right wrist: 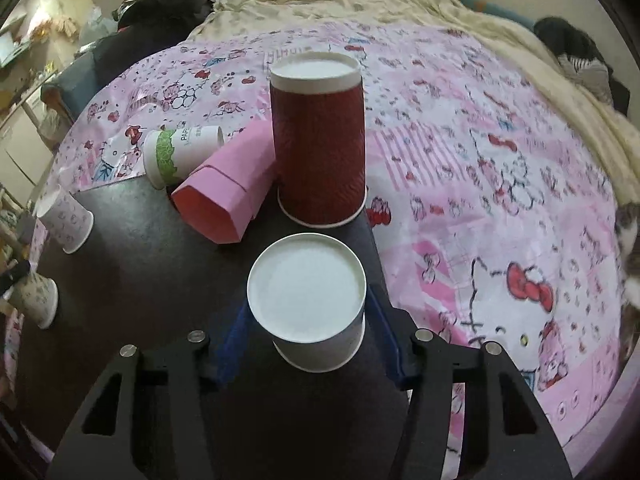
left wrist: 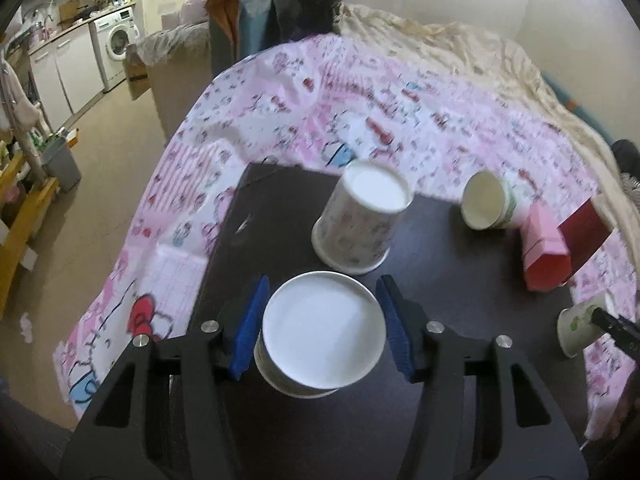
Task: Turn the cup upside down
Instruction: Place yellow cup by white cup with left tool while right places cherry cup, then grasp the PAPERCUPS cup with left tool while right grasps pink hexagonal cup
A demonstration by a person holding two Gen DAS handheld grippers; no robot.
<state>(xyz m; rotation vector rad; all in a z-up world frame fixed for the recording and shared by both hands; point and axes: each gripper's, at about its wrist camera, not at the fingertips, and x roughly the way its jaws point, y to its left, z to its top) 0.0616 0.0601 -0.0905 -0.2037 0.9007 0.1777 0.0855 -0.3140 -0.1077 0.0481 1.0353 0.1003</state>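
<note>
Jaws of both grippers flank inverted white cups (left wrist: pixel 324 330), apart.

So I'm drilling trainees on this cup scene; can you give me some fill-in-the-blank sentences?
1. The tall dark red cup stands with its open mouth facing ____.
2. The green-banded paper cup lies on its ____.
3. The pink carton rests on the ____ table.

Missing words: down; side; black
</note>
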